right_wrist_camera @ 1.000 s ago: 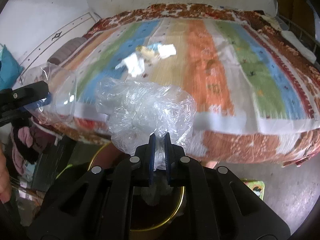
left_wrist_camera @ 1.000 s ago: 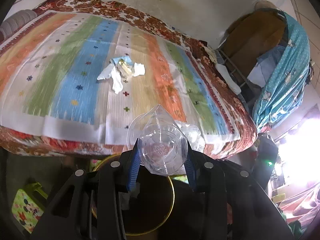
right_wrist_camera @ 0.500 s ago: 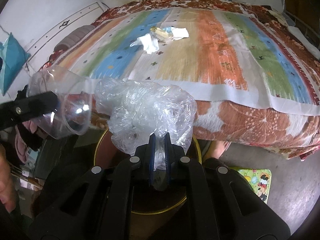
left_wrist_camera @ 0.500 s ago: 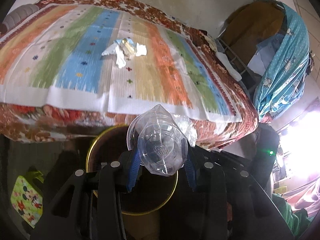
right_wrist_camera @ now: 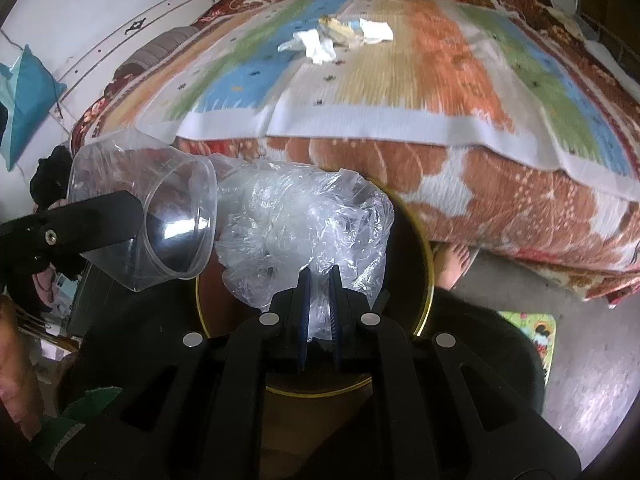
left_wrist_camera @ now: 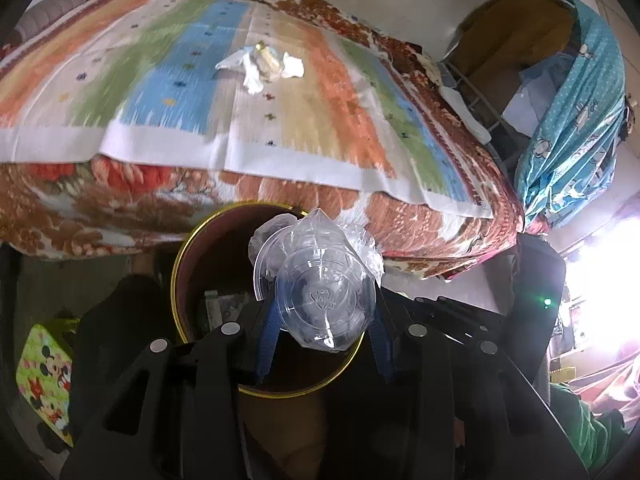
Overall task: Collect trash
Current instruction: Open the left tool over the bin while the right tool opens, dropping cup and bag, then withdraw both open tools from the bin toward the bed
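Observation:
My left gripper [left_wrist_camera: 324, 312] is shut on a clear plastic cup [left_wrist_camera: 326, 300], held over the round gold-rimmed bin [left_wrist_camera: 180, 264] on the floor. In the right wrist view the same cup [right_wrist_camera: 160, 216] hangs at the left, above the bin's left rim. My right gripper [right_wrist_camera: 320, 284] is shut on a crumpled clear plastic bag [right_wrist_camera: 296, 236], right above the bin [right_wrist_camera: 424, 248]. Some trash lies inside the bin. White tissues and a wrapper [left_wrist_camera: 264, 66] lie in a small pile in the middle of the striped bedspread [left_wrist_camera: 180, 92]; the right wrist view shows this pile [right_wrist_camera: 336, 38] too.
The bed's floral edge [left_wrist_camera: 160, 196] overhangs the floor just beyond the bin. A cartoon-print mat [left_wrist_camera: 44, 376] lies on the floor beside it. A person's bare foot [right_wrist_camera: 456, 260] stands by the bin. A blue curtain [left_wrist_camera: 576, 120] and shelving are at the right.
Both grippers have moved back off the bed and down with their loads. The bin has come fully under them, and the bed now lies farther up in both views.

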`<state>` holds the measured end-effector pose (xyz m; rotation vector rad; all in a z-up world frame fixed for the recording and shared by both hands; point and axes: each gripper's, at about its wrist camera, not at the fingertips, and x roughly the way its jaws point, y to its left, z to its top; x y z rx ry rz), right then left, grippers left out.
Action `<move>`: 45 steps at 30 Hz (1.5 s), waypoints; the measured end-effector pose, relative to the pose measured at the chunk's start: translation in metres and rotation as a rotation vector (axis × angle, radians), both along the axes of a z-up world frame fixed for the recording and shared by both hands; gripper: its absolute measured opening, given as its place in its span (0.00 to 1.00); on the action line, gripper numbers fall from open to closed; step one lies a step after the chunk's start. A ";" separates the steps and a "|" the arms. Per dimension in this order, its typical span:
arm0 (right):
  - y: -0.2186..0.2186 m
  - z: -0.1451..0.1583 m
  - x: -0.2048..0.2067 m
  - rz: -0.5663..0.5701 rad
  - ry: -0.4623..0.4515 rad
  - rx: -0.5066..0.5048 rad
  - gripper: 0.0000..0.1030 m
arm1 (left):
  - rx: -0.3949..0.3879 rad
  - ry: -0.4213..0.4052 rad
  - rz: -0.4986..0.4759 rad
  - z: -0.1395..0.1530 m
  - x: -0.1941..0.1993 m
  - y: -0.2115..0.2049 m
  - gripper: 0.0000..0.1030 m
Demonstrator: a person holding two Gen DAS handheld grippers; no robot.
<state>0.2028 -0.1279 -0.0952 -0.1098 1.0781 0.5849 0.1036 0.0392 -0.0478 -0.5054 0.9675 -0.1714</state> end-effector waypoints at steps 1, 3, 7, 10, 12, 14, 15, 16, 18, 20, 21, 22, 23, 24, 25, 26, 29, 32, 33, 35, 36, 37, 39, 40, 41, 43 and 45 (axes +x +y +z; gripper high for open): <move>-0.001 -0.003 -0.001 -0.007 0.000 0.007 0.08 | -0.001 0.006 0.005 -0.004 -0.001 0.000 0.38; 0.000 -0.010 -0.002 -0.009 0.011 0.012 0.08 | 0.000 0.010 0.010 -0.009 -0.001 0.000 0.38; 0.002 -0.024 0.000 -0.014 0.042 0.009 0.08 | -0.007 0.035 0.019 -0.022 0.000 0.001 0.38; 0.003 -0.032 0.003 -0.020 0.064 0.005 0.08 | -0.012 0.049 0.024 -0.027 0.003 0.002 0.38; 0.004 -0.037 0.004 -0.022 0.076 -0.003 0.08 | -0.013 0.056 0.025 -0.030 0.005 0.002 0.38; 0.005 -0.042 0.006 -0.025 0.092 -0.006 0.08 | -0.015 0.062 0.026 -0.033 0.005 0.003 0.38; 0.006 -0.046 0.007 -0.027 0.104 -0.006 0.08 | -0.016 0.068 0.029 -0.035 0.006 0.003 0.38; 0.006 -0.048 0.008 -0.029 0.113 0.000 0.08 | -0.017 0.072 0.030 -0.036 0.007 0.003 0.38; 0.005 -0.052 0.011 -0.037 0.130 0.031 0.13 | -0.019 0.086 0.029 -0.039 0.009 0.003 0.38; 0.005 -0.055 0.014 -0.042 0.141 0.038 0.30 | -0.022 0.098 0.024 -0.041 0.015 0.004 0.42; 0.005 -0.056 0.015 -0.045 0.145 0.041 0.35 | -0.022 0.101 0.025 -0.041 0.018 0.006 0.56; 0.005 -0.057 0.017 -0.049 0.146 0.040 0.43 | -0.022 0.098 0.032 -0.041 0.021 0.008 0.62; 0.005 -0.058 0.017 -0.053 0.148 0.040 0.45 | -0.018 0.094 0.038 -0.040 0.023 0.010 0.62; 0.004 -0.060 0.019 -0.059 0.151 0.039 0.45 | -0.012 0.094 0.042 -0.039 0.026 0.012 0.62; 0.003 -0.061 0.020 -0.063 0.154 0.040 0.45 | -0.008 0.094 0.045 -0.038 0.027 0.012 0.63; 0.002 -0.062 0.021 -0.067 0.157 0.039 0.45 | -0.003 0.095 0.050 -0.038 0.029 0.013 0.63; -0.004 -0.062 0.025 -0.080 0.156 0.030 0.47 | 0.001 0.109 0.056 -0.041 0.033 0.016 0.64; -0.009 -0.060 0.030 -0.091 0.153 0.033 0.50 | -0.003 0.121 0.063 -0.043 0.036 0.020 0.64; -0.011 -0.059 0.033 -0.095 0.149 0.035 0.51 | -0.003 0.123 0.065 -0.043 0.037 0.021 0.64; -0.012 -0.056 0.037 -0.099 0.143 0.038 0.51 | 0.002 0.125 0.072 -0.041 0.040 0.025 0.64; -0.013 -0.053 0.040 -0.101 0.136 0.041 0.52 | 0.004 0.126 0.074 -0.041 0.041 0.026 0.64; -0.014 -0.051 0.042 -0.102 0.131 0.042 0.52 | 0.007 0.124 0.076 -0.039 0.043 0.028 0.64; -0.016 -0.044 0.046 -0.102 0.114 0.047 0.53 | 0.009 0.119 0.083 -0.035 0.046 0.032 0.64; -0.016 -0.040 0.049 -0.100 0.104 0.048 0.54 | 0.012 0.115 0.088 -0.032 0.048 0.034 0.64; -0.016 -0.037 0.050 -0.099 0.098 0.049 0.56 | 0.014 0.112 0.092 -0.029 0.050 0.037 0.65; -0.016 -0.029 0.055 -0.096 0.083 0.057 0.59 | 0.018 0.104 0.098 -0.024 0.054 0.041 0.66; -0.016 -0.022 0.061 -0.097 0.073 0.067 0.61 | 0.024 0.098 0.105 -0.019 0.058 0.046 0.67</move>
